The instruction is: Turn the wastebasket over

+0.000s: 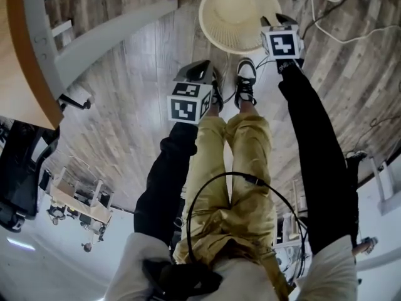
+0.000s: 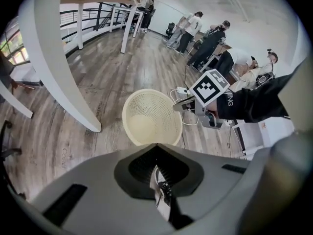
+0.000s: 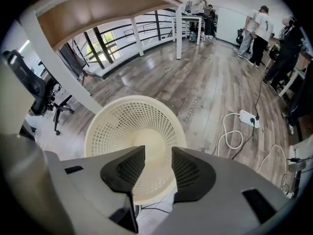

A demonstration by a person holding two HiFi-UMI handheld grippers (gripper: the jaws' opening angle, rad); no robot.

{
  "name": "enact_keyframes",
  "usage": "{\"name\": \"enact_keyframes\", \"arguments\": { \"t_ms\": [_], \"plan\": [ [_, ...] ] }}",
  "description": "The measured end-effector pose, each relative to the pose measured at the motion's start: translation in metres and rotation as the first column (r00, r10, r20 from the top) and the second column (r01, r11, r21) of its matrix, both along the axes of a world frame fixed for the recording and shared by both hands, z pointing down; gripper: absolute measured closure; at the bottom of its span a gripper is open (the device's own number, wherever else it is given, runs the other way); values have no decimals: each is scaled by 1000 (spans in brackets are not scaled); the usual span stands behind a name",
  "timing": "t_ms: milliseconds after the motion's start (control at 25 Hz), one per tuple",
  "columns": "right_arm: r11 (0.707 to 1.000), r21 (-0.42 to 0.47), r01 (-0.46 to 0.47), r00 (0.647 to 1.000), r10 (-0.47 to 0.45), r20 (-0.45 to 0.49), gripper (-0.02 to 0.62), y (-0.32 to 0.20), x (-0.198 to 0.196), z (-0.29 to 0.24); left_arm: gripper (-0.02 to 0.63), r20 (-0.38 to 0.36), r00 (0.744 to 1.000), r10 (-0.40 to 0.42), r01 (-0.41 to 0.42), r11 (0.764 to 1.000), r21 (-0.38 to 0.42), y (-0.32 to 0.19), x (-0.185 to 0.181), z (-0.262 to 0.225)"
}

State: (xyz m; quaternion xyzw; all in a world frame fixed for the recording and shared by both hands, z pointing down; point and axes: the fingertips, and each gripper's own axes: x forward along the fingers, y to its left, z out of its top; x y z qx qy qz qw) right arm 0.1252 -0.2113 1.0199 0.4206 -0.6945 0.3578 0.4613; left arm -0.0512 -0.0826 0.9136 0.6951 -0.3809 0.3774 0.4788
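Wastebasket (image 3: 131,131) on the floor (image 3: 205,77), ahead of two handheld grippers.
The wastebasket stood mouth-up just ahead of the right gripper (image 3: 157,173), its near rim below the gap between the jaws. The left gripper (image 2: 157,166) hung farther back and to the left, over a shoe (image 2: 159,192). A power strip (image 3: 248,119) lay to the right gripper's right; a table leg (image 2: 61,77) stood to the left gripper's left.

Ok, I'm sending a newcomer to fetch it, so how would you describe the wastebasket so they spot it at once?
Look at the wood plank floor, just ahead of the person's black-and-white shoes. There stands the wastebasket, mouth up and empty. It is the only round, cream, mesh-walled thing there; the white power strip and cable nearby lie flat.
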Motion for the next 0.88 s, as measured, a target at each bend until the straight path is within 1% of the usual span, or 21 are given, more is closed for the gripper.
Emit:
{"name": "enact_keyframes", "arguments": {
  "t_ms": [120, 200, 320, 400, 520, 600, 720, 880],
  "plan": [
    [1000, 10, 3, 1000, -3, 14, 430, 6, -3, -24, 609, -12, 1000, 6, -6, 1000, 18, 0, 4, -16],
    [999, 42, 16, 1000, -17, 21, 430, 11, -6, -53, 609, -16, 1000, 16, -15, 999, 28, 2, 8, -34],
    [991, 122, 58, 998, -61, 20, 430, 22, -12, -119, 609, -19, 999, 40, -39, 998, 46, 8, 17, -73],
    [984, 163, 74, 996, -81, 39, 430, 32, -19, -165, 609, -27, 998, 53, -51, 996, 68, 7, 24, -106],
    [970, 231, 74, 993, -92, 68, 433, 33, -27, -234, 609, -52, 996, 71, -64, 989, 134, -12, 38, -156],
    [960, 274, 64, 993, -89, 82, 457, 32, -32, -278, 609, -67, 994, 90, -77, 981, 176, -23, 46, -189],
    [941, 336, 44, 992, -81, 99, 528, 34, -39, -343, 609, -80, 988, 129, -107, 967, 231, -31, 55, -240],
    [906, 423, 28, 990, -82, 111, 571, 39, -43, -432, 609, -80, 982, 173, -140, 939, 313, -34, 69, -313]
  ]
}}
